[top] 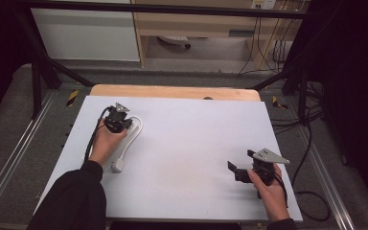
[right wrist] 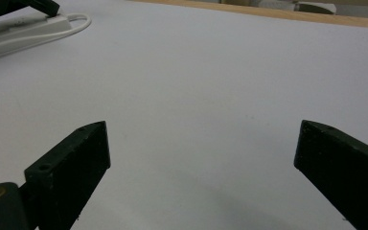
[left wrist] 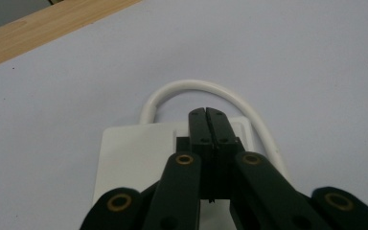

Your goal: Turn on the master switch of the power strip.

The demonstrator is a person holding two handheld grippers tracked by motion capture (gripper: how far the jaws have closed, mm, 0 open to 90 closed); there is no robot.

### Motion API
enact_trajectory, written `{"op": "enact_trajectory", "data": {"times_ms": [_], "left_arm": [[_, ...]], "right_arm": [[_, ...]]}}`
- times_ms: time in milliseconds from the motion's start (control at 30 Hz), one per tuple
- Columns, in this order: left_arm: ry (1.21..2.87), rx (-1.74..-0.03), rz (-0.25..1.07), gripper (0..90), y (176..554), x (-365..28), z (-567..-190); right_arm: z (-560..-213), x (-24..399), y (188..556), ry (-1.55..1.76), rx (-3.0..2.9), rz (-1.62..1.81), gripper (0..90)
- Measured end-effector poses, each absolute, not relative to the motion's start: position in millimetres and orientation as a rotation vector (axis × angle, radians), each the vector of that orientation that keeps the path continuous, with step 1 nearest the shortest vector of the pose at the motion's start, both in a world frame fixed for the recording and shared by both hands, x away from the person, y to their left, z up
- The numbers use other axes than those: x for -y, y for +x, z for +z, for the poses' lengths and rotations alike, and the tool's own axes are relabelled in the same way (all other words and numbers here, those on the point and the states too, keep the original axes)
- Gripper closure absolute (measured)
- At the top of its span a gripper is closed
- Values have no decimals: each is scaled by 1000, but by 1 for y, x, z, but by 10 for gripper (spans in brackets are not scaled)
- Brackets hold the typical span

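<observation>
Both grippers differ: left gripper (left wrist: pixel 206 111), jaws pressed together, sits atop the power strip (top: pixel 127 137). Its long axis runs one-to-seven o'clock. Right gripper (right wrist: pixel 201 158), jaws spread, waits well apart.

The black two-jaw left gripper (top: pixel 116 120), held in the left hand (top: pixel 106 143) on a dark-sleeved forearm, has its fingers (left wrist: pixel 206 129) pressed together. The black two-jaw right gripper (top: pixel 242 167), in the right hand (top: pixel 270 191), holds its fingers (right wrist: pixel 74 163) spread wide.

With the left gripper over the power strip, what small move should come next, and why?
Probably press the left gripper down: its jaws are shut, tips over the power strip's cable end, perhaps at a switch. The right gripper sits open and apart.
</observation>
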State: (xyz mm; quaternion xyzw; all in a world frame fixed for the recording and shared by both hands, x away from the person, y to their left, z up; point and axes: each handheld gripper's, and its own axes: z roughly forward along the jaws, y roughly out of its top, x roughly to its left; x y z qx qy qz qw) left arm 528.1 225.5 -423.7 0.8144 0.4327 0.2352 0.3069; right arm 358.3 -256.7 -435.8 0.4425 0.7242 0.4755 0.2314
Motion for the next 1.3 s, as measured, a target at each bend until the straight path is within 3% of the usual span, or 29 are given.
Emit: {"op": "enact_trajectory", "data": {"times_ms": [1300], "left_arm": [[2145, -1140, 642, 900, 526, -224, -425]], "right_arm": [[-435, 258, 358, 1219, -1984, 1316, 55]]}}
